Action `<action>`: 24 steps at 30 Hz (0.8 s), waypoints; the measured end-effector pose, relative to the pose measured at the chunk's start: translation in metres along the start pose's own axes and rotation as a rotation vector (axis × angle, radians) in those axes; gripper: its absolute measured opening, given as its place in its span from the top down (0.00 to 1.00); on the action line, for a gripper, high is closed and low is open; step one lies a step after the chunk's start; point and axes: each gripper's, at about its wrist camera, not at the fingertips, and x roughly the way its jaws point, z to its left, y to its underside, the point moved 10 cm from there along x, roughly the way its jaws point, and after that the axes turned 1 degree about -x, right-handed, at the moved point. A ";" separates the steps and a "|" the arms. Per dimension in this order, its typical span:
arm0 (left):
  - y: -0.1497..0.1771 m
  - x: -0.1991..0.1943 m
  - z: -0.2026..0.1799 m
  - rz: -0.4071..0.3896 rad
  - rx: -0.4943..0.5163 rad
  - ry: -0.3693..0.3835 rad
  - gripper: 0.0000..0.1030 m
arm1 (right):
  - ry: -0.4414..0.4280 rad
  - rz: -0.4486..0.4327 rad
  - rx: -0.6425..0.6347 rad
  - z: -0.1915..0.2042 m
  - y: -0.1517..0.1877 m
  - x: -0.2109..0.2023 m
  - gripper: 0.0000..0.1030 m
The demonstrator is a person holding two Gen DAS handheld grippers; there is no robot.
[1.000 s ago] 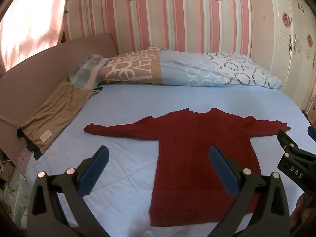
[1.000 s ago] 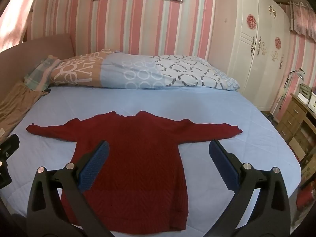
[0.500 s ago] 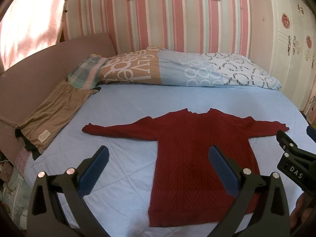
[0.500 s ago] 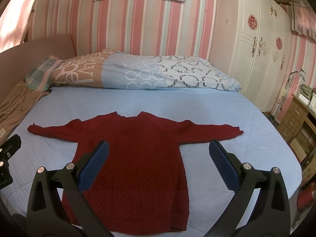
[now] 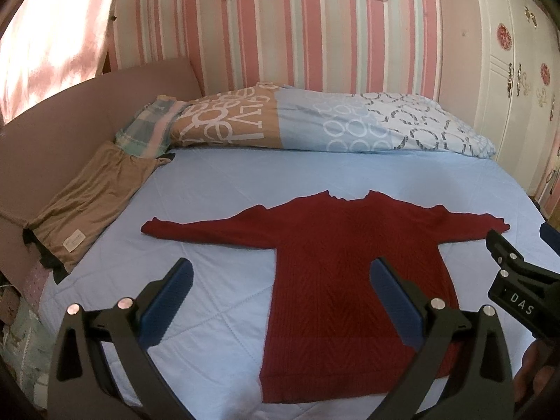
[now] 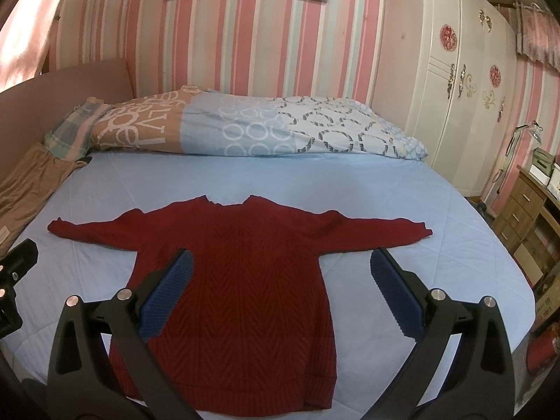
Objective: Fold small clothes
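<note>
Left wrist view shows "DAS" on the right gripper point(image 5: 518, 294), both grippers' jaws spread wide over a red sweater point(image 5: 350, 280) lying flat on the bed point(image 5: 227, 182).

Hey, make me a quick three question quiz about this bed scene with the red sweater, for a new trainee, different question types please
1. True or false: the red sweater lies flat on the light blue bedsheet with both sleeves spread out.
2. Multiple choice: the left gripper and right gripper are A) both shut on a sleeve, B) both open and holding nothing, C) one open, one shut.
3. Fill in: the tan garment lies at the sweater's ____ sleeve side, in the left wrist view.

Key:
1. True
2. B
3. Left
</note>
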 end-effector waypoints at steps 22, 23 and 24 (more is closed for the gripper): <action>0.001 0.001 0.001 0.002 -0.003 0.001 0.02 | 0.000 0.001 0.001 0.000 0.000 0.001 0.03; 0.001 0.001 0.001 0.002 -0.003 0.003 0.02 | 0.001 0.002 0.001 0.000 0.001 0.001 0.03; 0.001 0.001 0.001 0.002 -0.003 0.003 0.02 | 0.001 0.001 0.001 0.000 0.001 0.001 0.03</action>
